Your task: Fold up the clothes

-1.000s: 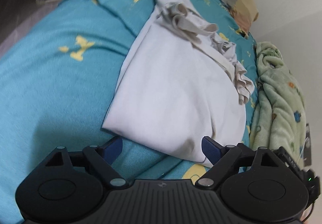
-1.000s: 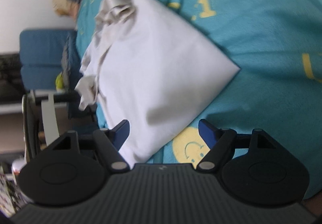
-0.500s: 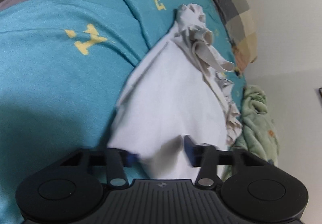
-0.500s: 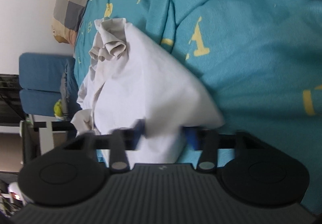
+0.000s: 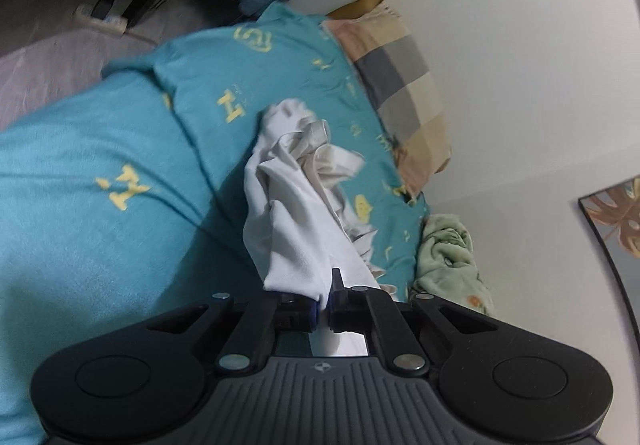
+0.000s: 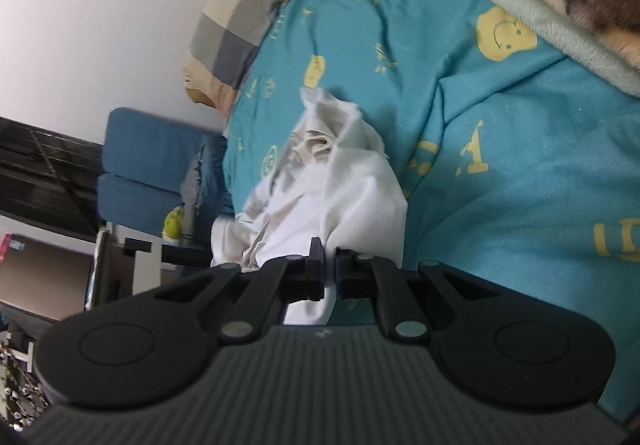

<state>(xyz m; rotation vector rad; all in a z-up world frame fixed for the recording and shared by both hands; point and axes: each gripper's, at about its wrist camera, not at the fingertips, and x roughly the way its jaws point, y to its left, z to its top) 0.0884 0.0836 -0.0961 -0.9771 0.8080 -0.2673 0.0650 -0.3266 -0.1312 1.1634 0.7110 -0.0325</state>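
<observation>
The left tool (image 5: 325,303) is clenched on the near edge of a white garment (image 5: 298,221), its fingers pinching a bunched fold of cloth. The right tool (image 6: 329,277) likewise grips the white garment (image 6: 352,189) at another edge. The garment hangs gathered between the tools and the bed, its crumpled far end resting on the teal bedspread (image 5: 100,181) printed with yellow figures. A checked pillow (image 5: 400,85) lies by the wall, and a pale green fleece blanket (image 5: 448,253) is heaped at the bed's edge.
</observation>
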